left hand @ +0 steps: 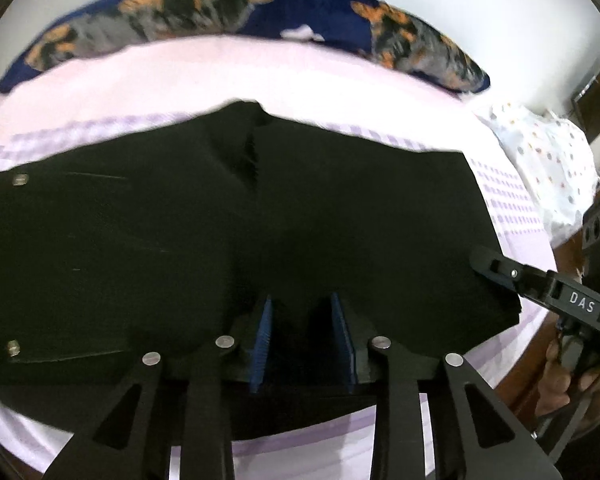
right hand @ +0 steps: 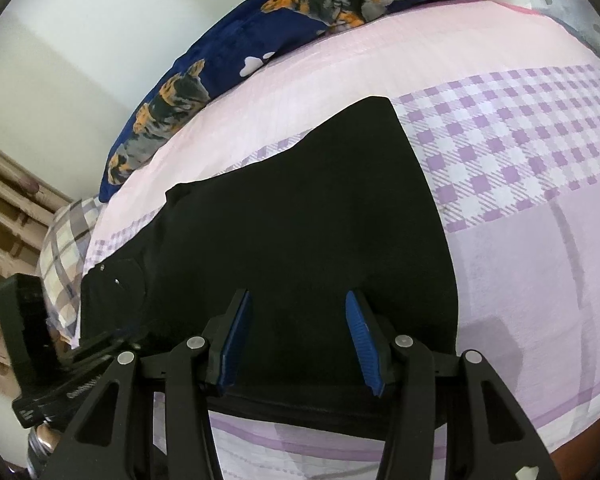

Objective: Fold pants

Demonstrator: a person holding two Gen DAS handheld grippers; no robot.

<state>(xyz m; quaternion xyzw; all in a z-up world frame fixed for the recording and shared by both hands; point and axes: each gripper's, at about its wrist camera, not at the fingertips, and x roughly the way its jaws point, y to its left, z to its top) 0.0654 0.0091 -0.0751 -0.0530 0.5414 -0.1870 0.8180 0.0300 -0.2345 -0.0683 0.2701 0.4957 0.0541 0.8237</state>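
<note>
Pants [left hand: 180, 240], black, lie flat on the bed [right hand: 520, 260], on a sheet of pink and lilac checks. Nearest in the left wrist view, the left gripper [left hand: 304, 344] hangs over the near part of the cloth. Its blue pads [left hand: 262, 344] stand a little apart and the cloth lies below them, not pinched. In the right wrist view the right gripper [right hand: 300, 344] hangs over the near edge of the pants. Its jaws are parted wider and nothing is held between them. The left view shows this gripper's tip at the right side of the pants, near a corner; whether it touches there I cannot tell. Two metal studs [left hand: 20, 179] sit on the left end of the pants. Behind the pants is bare pink sheet, then a blue blanket [left hand: 228, 8] with orange and grey figures along the wall. A dotted white pillow [left hand: 548, 160] lies far right.
</note>
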